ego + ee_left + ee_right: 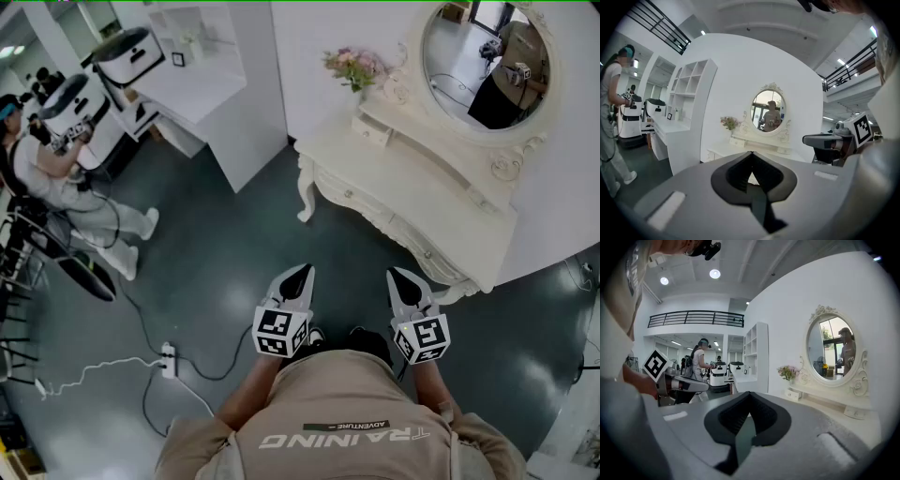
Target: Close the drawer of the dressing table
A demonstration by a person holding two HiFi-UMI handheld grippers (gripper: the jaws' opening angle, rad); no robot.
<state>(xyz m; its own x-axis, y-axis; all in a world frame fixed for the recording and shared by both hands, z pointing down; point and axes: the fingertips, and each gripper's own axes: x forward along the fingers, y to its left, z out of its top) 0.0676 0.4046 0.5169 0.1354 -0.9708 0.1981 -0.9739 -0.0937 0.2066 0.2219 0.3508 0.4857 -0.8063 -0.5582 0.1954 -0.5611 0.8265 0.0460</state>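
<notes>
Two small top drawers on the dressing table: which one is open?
The small drawer beside the flowers: it juts forward, pulled out, while the far-end drawer sits flush.

At far left, a person in light clothes, just beside two white machines with black tops. Near them, a white desk under open shelves, and farther right, pink flowers against the white wall. On the dark floor, a white power strip with a white cable trailing left.
</notes>
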